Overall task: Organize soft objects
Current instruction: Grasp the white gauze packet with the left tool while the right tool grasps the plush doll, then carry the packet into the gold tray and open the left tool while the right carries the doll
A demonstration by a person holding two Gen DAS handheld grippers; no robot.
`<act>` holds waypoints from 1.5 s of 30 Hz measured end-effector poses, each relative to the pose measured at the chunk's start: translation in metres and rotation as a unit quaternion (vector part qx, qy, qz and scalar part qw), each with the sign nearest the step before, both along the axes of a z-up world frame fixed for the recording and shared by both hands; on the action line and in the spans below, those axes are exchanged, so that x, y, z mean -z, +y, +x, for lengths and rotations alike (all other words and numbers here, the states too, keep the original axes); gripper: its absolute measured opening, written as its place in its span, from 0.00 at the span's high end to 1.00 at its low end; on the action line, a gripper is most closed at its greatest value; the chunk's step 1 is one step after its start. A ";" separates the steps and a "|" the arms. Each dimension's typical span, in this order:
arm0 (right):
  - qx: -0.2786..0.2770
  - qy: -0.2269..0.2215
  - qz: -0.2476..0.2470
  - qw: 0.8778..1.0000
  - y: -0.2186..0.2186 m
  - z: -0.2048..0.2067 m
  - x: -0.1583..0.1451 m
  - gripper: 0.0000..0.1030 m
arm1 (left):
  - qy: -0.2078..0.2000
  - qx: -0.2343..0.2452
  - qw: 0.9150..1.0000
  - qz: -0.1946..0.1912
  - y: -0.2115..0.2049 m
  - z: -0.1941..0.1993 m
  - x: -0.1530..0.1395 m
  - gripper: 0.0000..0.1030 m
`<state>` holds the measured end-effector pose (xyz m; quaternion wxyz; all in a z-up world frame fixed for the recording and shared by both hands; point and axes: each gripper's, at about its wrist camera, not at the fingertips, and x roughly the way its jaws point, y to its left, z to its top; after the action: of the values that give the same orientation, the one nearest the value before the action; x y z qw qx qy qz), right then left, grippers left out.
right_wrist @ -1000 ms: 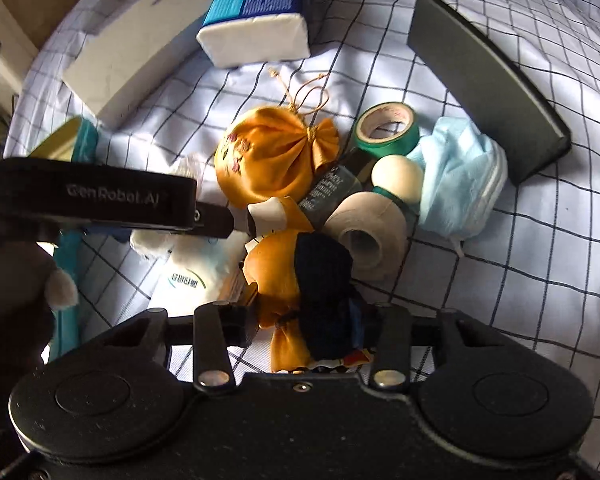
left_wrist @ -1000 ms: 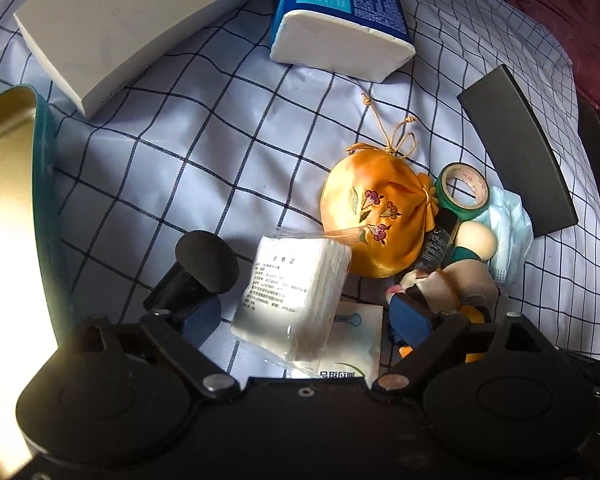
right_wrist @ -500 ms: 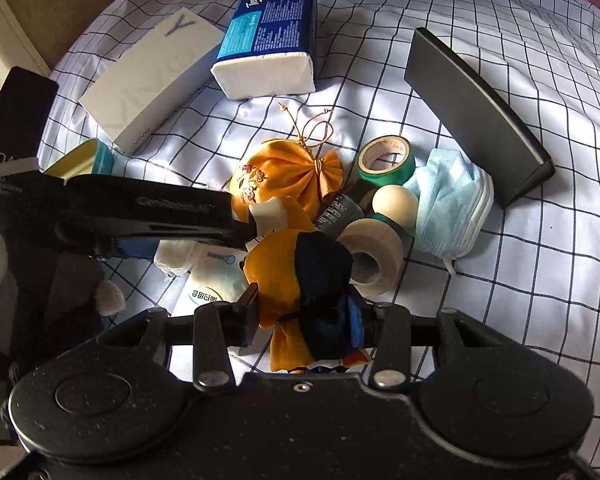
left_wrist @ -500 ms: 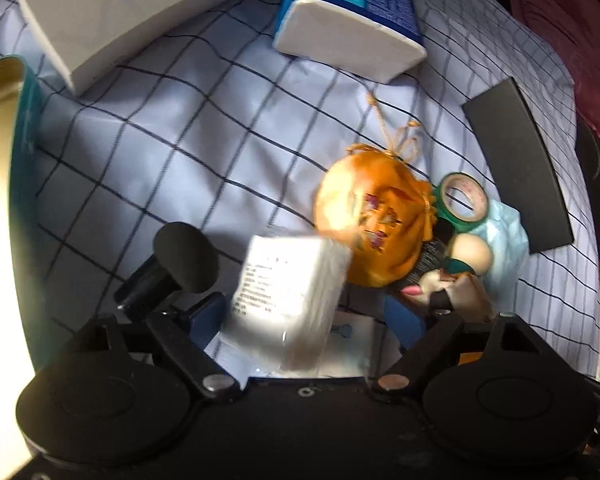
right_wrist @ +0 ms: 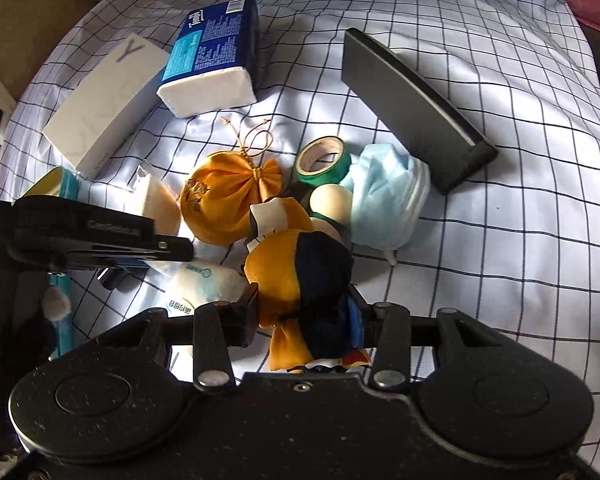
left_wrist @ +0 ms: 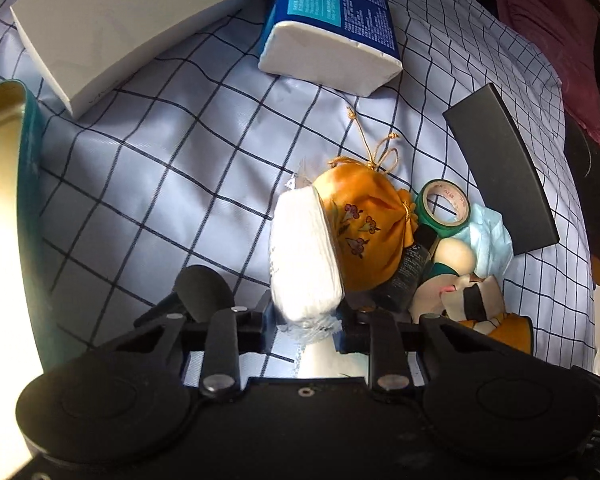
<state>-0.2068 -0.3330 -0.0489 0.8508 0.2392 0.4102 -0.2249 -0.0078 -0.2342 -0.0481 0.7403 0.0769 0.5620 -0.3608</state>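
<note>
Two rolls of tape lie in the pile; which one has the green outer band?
The green-banded tape roll, leaning beside the crumpled blue face mask. The other, a beige tape roll, lies mostly hidden nearer the right tongs.

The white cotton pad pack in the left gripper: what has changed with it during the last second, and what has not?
The left gripper closed on the cotton pad pack and lifted it off the sachet, turning it on edge. The right gripper stays shut on the plush doll. The orange pouch and tape roll kept their places.
</note>
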 end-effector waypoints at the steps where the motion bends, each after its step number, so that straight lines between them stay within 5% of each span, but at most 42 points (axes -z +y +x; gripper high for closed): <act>1: 0.002 -0.001 0.000 1.000 0.000 -0.001 -0.001 0.58 | -0.004 -0.003 1.000 -0.002 0.003 0.002 -0.003 0.78; 11: 0.012 -0.023 -0.001 1.000 0.003 -0.003 -0.013 0.58 | -0.046 -0.035 0.996 -0.069 0.030 0.015 -0.057 0.78; 25: -0.032 -0.044 -0.010 0.998 0.046 0.032 -0.036 0.58 | -0.108 -0.136 0.985 0.009 0.112 0.047 -0.074 0.78; 34: -0.135 -0.081 -0.001 0.987 0.124 0.080 -0.057 0.58 | -0.157 -0.189 0.967 0.064 0.171 0.061 -0.084 0.77; 41: -0.206 -0.085 0.014 0.975 0.173 0.105 -0.054 0.58 | -0.148 -0.211 0.961 0.098 0.200 0.073 -0.075 0.77; 43: -0.213 -0.084 0.013 0.973 0.179 0.110 -0.052 0.58 | -0.149 -0.216 0.959 0.105 0.204 0.075 -0.074 0.70; 45: -0.218 -0.080 0.011 0.972 0.183 0.114 -0.051 0.56 | -0.153 -0.220 0.957 0.109 0.207 0.075 -0.074 0.52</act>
<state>-0.0928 -0.1500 0.0017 0.9070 0.1702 0.3851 -0.0092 0.0671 -0.0272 0.0262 0.8658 0.0862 0.4806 -0.1096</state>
